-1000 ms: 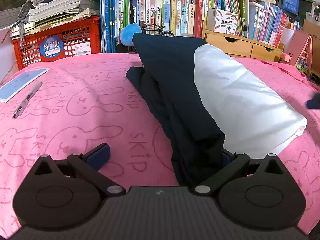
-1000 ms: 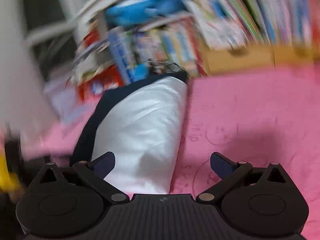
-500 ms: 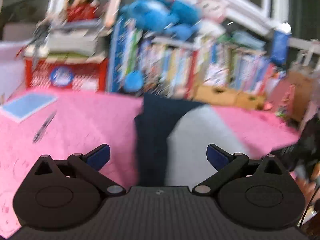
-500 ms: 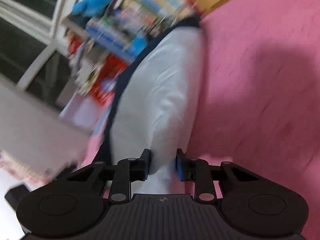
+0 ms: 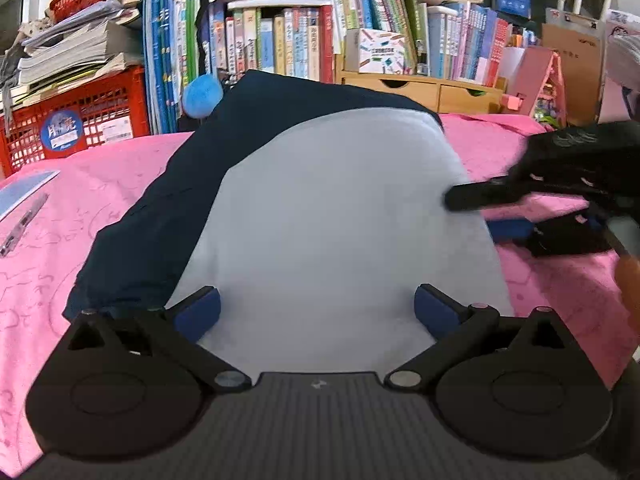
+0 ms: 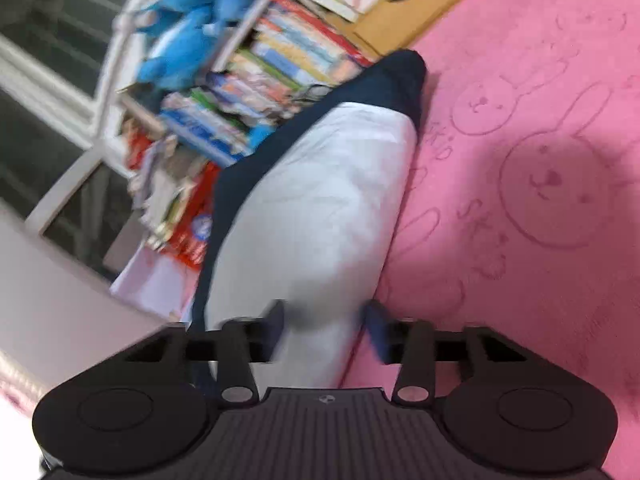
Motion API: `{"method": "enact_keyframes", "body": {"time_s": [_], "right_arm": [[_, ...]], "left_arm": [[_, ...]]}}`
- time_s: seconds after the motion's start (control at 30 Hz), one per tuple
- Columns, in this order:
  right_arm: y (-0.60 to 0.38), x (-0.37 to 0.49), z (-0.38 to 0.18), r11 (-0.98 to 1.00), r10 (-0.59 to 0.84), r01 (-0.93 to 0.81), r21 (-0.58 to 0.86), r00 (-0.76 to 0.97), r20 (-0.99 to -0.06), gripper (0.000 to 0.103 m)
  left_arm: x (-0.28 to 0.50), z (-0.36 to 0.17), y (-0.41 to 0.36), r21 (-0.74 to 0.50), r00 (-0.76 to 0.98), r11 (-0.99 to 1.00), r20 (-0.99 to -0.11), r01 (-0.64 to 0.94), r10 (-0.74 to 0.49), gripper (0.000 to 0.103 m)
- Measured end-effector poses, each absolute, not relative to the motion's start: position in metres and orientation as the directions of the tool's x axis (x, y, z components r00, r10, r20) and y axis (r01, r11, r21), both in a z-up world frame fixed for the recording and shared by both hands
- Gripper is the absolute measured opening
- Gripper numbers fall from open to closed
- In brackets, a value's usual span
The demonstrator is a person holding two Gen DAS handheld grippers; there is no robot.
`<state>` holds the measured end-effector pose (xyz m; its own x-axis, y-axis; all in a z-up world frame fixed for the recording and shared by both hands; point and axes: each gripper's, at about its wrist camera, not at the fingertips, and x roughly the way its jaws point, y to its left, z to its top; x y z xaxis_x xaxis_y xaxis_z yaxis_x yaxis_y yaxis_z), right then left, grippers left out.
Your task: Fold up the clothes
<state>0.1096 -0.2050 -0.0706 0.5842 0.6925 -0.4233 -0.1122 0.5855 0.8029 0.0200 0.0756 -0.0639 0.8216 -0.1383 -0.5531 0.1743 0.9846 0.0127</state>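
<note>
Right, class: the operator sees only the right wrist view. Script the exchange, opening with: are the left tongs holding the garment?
Observer: No. The left tongs are open, over the garment's white part.
Operator: Anything beyond the navy side?
Observer: A pen, on the pink cloth.
Operator: Anything else there?
Observer: A blue booklet, beside the pen.

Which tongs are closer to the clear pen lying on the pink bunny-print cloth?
Left. The left tongs sit open over the white-and-navy folded garment, with the clear pen off to their left. The right tongs are at the garment's far right edge.
</note>
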Motion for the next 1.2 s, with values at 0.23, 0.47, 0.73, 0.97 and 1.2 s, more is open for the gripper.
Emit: {"method": "enact_keyframes", "body": {"time_s": [0.23, 0.47, 0.73, 0.97, 1.2], "right_arm": [[-0.223, 0.196, -0.089, 0.462, 0.715, 0.027, 0.887, 0.58, -0.39, 0.033], [-0.222, 0.268, -0.086, 0.597, 0.573, 0.019, 0.802, 0.69, -0.443, 0.033], [-0.239, 0.276, -0.076, 0.66, 0.531, -0.004, 0.752, 0.71, -0.462, 0.056], [-0.222, 0.147, -0.07, 0.719, 0.636, -0.24, 0.652, 0.606, -0.478, 0.084], [-0.197, 0.165, -0.071, 0.683, 0.619, -0.148, 0.716, 0.638, -0.458, 0.048]], "left_arm": [[0.02, -0.064, 0.081, 0.014, 0.821, 0.988, -0.558, 0.155, -0.121, 0.103], [0.02, -0.063, 0.082, 0.009, 0.821, 0.989, -0.559, 0.149, -0.118, 0.103], [0.017, -0.062, 0.084, -0.008, 0.831, 0.989, -0.541, 0.15, -0.13, 0.103], [-0.007, -0.014, 0.122, -0.022, 0.91, 0.997, -0.412, -0.069, 0.054, 0.103], [0.03, -0.032, 0.154, 0.083, 0.826, 0.964, -0.5, -0.253, 0.26, 0.103]]}}
